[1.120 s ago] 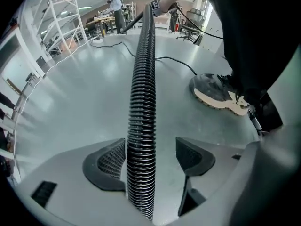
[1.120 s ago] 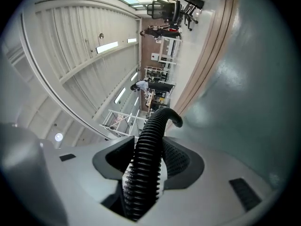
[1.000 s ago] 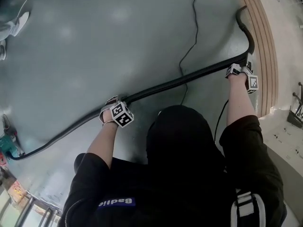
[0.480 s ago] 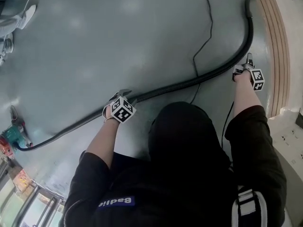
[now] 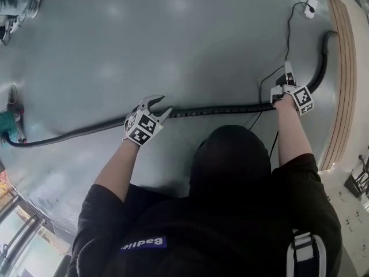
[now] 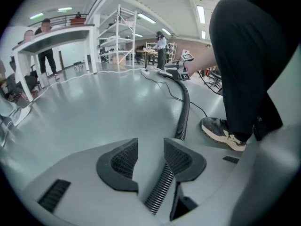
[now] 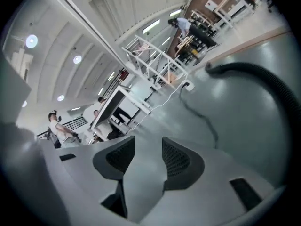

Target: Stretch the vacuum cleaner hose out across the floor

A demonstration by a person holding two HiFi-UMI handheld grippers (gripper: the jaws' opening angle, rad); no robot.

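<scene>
Since a second ago the hose (image 5: 219, 109) has gone from a bowed line climbing to the right into an almost straight, level run across the grey floor (image 5: 144, 39) between the two hands. The right hand now sits further up and in from the curved wooden strip (image 5: 346, 68). From a teal thing (image 5: 7, 123) at the left edge the hose passes under the left tongs (image 5: 157, 104) and on past the right hand. It then bends up beside the wooden strip, where its end lies near a thin black cable (image 5: 288, 33) and a white plug (image 5: 311, 7). The left tongs (image 6: 150, 147) have closed a little within the last second yet stand apart. In the left gripper view the ribbed hose (image 6: 184, 112) runs through their gap close against the right pad, with the left pad clear of it, and stretches away over the floor past a shoe (image 6: 221, 132). The right tongs (image 5: 286, 73) point up the head view, just beyond the hose's line. In the right gripper view those tongs (image 7: 148, 145) are apart with only bare floor between them, and the hose (image 7: 263, 76) arcs well off to the right.
</scene>
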